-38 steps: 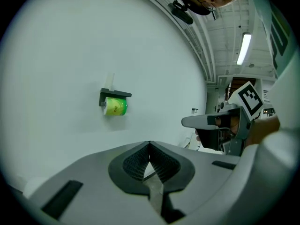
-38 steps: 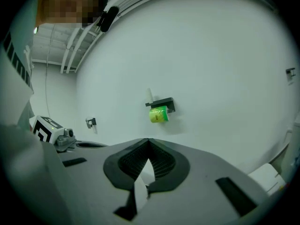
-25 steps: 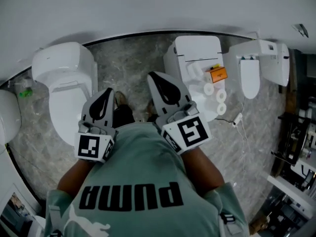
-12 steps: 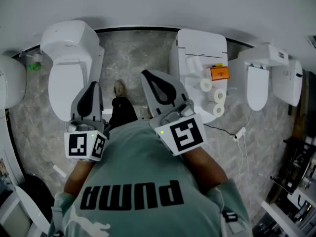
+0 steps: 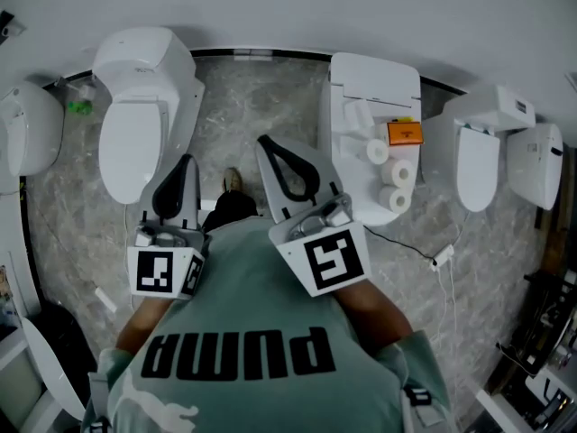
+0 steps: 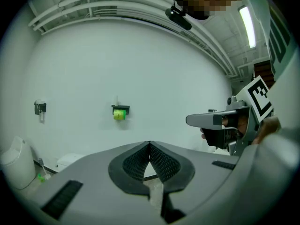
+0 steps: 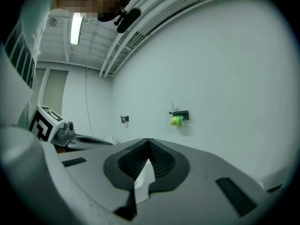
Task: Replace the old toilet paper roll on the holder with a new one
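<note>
The left gripper (image 6: 149,146) has its jaws pressed together, ribbed pads meeting at the tips with nothing between them. The right gripper (image 7: 149,143) is closed in the same way and is also empty. In the head view the left gripper (image 5: 185,168) and the right gripper (image 5: 268,149) stick out side by side in front of the person's shirt (image 5: 243,332), apart from each other. Each has its marker cube (image 5: 162,271) toward the body, and a shoe (image 5: 233,180) shows on the floor (image 5: 252,97) between them. Each gripper view catches the other gripper at its edge. Both grippers face a plain white wall (image 6: 140,69). On it a green roll (image 6: 120,114) sits on a black holder (image 6: 120,108), well apart from both grippers. It lies up and left of the jaw tips in the left gripper view, and up and right of them in the right gripper view. A smaller dark fitting (image 6: 40,108) hangs on the wall further left. To the right of the right gripper in the head view stands a toilet (image 5: 374,88). Three white rolls (image 5: 401,171) lie on top of it toward its right edge, close together, just beside an orange box (image 5: 403,133). A second toilet (image 5: 135,142) stands left of the left gripper and a third (image 5: 478,165) further right. A thin cable (image 5: 424,246) trails over the grey marbled floor near the middle toilet.
</note>
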Tool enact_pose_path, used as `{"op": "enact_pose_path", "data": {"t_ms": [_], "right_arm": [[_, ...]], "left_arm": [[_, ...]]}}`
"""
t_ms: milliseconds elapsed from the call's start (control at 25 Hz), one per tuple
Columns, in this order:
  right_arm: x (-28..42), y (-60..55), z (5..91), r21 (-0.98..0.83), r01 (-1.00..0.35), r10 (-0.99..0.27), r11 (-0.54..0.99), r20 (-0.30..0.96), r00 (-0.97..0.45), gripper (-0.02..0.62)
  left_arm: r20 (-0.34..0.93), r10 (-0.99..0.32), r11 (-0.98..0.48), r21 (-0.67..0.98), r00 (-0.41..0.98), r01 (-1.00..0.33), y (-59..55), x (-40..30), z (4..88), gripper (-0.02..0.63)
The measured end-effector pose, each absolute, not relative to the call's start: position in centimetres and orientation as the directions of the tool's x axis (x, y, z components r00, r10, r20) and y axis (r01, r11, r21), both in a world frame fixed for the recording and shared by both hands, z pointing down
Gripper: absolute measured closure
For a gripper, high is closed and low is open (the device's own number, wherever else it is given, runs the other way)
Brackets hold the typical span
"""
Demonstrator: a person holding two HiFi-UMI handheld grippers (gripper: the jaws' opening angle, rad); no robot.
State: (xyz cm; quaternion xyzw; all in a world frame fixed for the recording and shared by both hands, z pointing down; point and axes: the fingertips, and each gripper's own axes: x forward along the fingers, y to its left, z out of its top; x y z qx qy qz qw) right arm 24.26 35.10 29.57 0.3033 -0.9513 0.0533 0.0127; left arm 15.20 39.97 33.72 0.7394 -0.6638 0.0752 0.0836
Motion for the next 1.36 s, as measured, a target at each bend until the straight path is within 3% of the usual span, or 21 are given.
{"op": "enact_pose_path", "data": {"t_ms": [560, 1360], "right_arm": [[23.4, 35.3, 31.5, -0.095, -0.617, -0.607, 0.781, 0.112, -0.787, 0.592], [25.5, 35.2, 31.5, -0.101, -0.625, -0.618, 0.774, 0.095, -0.780, 0.592]], "left_arm": [[0.210, -0.966, -0.148, 0.046, 0.154, -0.988, 39.0, 14.7, 34.1, 0.603], [0.238, -0.958, -0.148, 0.052, 0.156, -0.988, 39.0, 17.2, 34.9, 0.603]]}}
